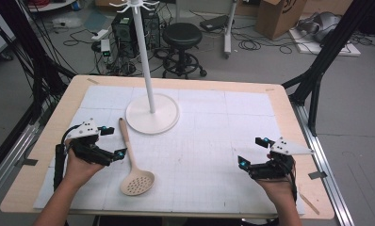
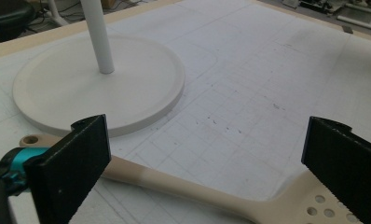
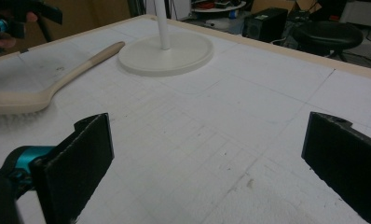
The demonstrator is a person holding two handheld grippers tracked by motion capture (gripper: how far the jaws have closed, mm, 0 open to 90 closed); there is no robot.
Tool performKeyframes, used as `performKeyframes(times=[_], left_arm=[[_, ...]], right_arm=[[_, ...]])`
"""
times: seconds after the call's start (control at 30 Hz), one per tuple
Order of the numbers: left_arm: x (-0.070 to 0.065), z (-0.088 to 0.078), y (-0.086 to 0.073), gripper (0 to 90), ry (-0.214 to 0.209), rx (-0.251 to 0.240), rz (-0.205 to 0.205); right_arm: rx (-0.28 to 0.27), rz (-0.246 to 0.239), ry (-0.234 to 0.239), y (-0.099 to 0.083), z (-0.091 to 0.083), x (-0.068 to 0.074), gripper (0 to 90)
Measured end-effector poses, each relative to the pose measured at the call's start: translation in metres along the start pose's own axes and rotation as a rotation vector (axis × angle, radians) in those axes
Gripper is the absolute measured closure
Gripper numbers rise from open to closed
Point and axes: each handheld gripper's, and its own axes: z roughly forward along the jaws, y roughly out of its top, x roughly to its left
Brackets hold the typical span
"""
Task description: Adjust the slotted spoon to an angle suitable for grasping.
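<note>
— Beige plastic, that slotted spoon point(image 1: 133, 165); where does it lie from the left gripper point(image 1: 111, 141)?

— Just beside it, on the side toward the middle of the table point(image 1: 209, 84). In the left gripper view the handle runs across between the two jaws, just beyond them, with the perforated bowl near one jaw and the hole end near the other.

— Its long axis?

— Handle end points away from the person toward the white stand point(image 1: 152, 113); the bowl lies nearer the person.

— Are the jaws on it?

— No. The left gripper stands wide open, holding nothing. The right gripper point(image 1: 251, 150) is wide open and empty too, well apart from the spoon.

— So which hand takes it?

— The left, I judge; it's far nearer.
</note>
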Motion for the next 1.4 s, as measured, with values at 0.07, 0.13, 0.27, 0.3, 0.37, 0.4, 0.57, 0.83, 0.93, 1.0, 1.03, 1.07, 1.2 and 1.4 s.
performKeyframes(times=[0.07,0.13,0.27,0.3,0.37,0.4,0.57,0.83,0.93,1.0,1.03,1.07,1.2,1.4], left_arm=[[0.0002,0.0,0.0,1.7,0.0,-0.002,-0.001],[0.0004,-0.0003,0.0001,1.7,0.001,-0.004,-0.004],[-0.0004,0.0001,0.0002,1.7,0.001,-0.005,-0.005],[-0.0004,0.0001,0.0002,1.7,0.001,-0.005,-0.005],[-0.0004,0.0003,0.0002,1.7,0.001,-0.003,-0.002],[-0.0004,0.0001,0.0002,1.7,0.001,-0.004,-0.004],[0.0002,-0.0019,0.0004,1.7,0.004,-0.006,-0.004],[0.0008,-0.0024,0.0009,1.7,0.006,-0.005,-0.006],[0.001,-0.0021,0.0007,1.7,0.01,0.0,-0.006],[0.0012,-0.0017,0.0006,1.8,0.008,0.004,-0.005],[0.0012,-0.0017,0.0006,1.7,0.008,0.004,-0.005],[0.0011,-0.0015,0.0006,1.8,0.008,0.007,-0.003],[0.0012,-0.0007,0.0004,1.8,0.014,0.01,-0.006],[0.0005,0.0023,0.0018,1.8,0.032,0.023,-0.012]], right_arm=[[0.002,0.004,0.0,-0.0002,0.0,-0.0001,1.1],[0.001,0.003,0.001,-0.0006,-0.0003,-0.0003,1.1],[0.001,0.003,0.0,-0.0011,-0.0011,0.0004,1.1],[0.001,0.002,0.0,-0.0012,-0.0012,0.0003,1.1],[0.002,0.002,0.002,-0.0013,-0.0011,0.0005,1.1],[0.005,-0.001,0.0,-0.0014,-0.0009,0.001,1.1],[0.01,-0.007,0.002,-0.0009,0.0012,0.0021,1.1],[0.019,-0.012,0.004,-0.0015,0.0037,0.0022,1.1],[0.023,-0.006,0.005,-0.002,0.0044,0.0015,1.1],[0.025,-0.007,0.003,-0.0026,0.005,0.0013,1.1],[0.025,-0.007,0.003,-0.0027,0.0048,0.0013,1.1],[0.025,-0.01,0.003,-0.0028,0.0047,0.0012,1.1],[0.025,-0.009,0.003,-0.0028,0.0048,0.0016,1.1],[0.035,-0.004,0.006,-0.0043,0.006,0.002,1.1]])
